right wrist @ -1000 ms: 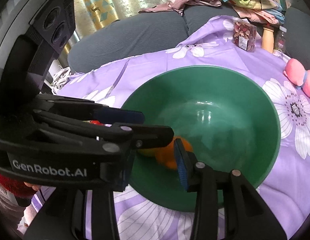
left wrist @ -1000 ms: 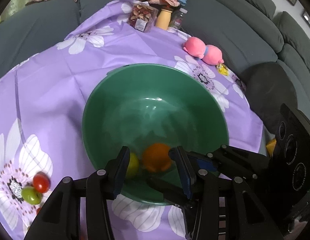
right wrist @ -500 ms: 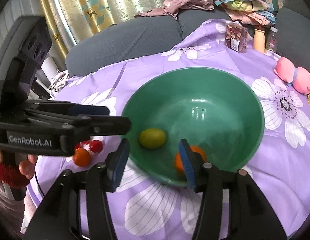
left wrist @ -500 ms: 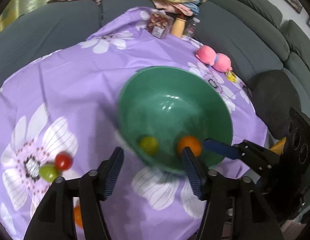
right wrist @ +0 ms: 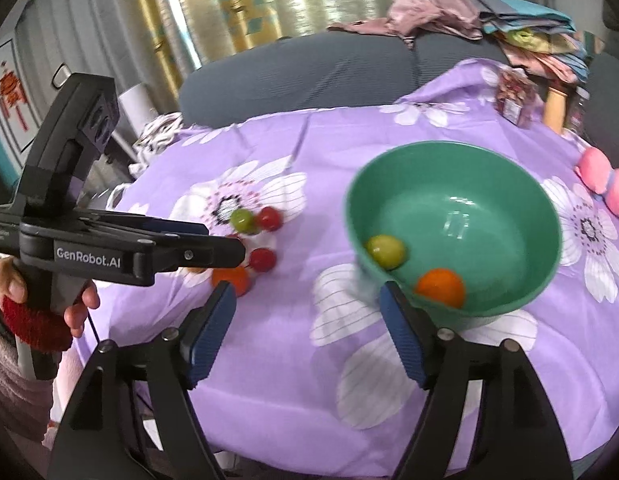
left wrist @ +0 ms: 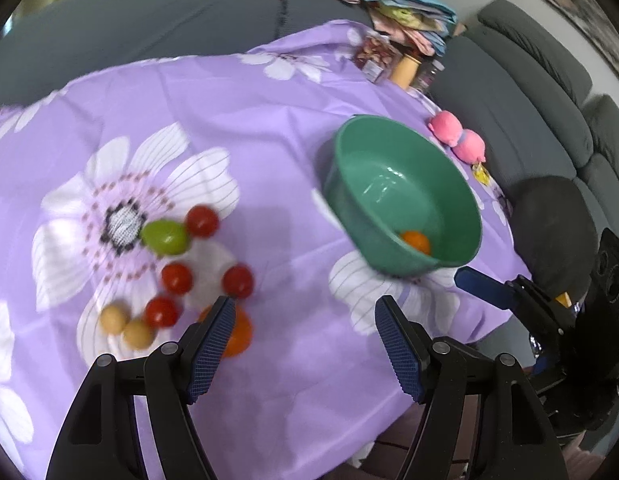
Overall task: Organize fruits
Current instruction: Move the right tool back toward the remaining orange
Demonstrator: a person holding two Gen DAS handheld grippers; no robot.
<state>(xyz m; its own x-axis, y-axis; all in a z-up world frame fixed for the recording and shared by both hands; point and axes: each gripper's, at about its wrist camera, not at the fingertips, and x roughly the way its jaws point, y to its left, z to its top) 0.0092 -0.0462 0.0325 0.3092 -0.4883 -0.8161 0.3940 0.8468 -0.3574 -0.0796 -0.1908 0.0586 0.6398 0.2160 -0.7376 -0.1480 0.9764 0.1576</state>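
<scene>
While both tools (left wrist: 305,344) (right wrist: 305,332) open empty, bowl (right wrist: 549,216) holds two fruits

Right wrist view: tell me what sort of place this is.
Probably a home living room: a grey cushioned sofa wraps around a table under a purple flowered cloth, with patterned curtains behind and loose clothes piled on the sofa.

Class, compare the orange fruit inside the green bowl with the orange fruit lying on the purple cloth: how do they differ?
The orange fruit in the bowl sits inside the green bowl beside a yellow-green fruit; the orange fruit on the cloth lies on the purple cloth among red fruits. The first shows whole; the second is partly hidden. Both are round and orange.
</scene>
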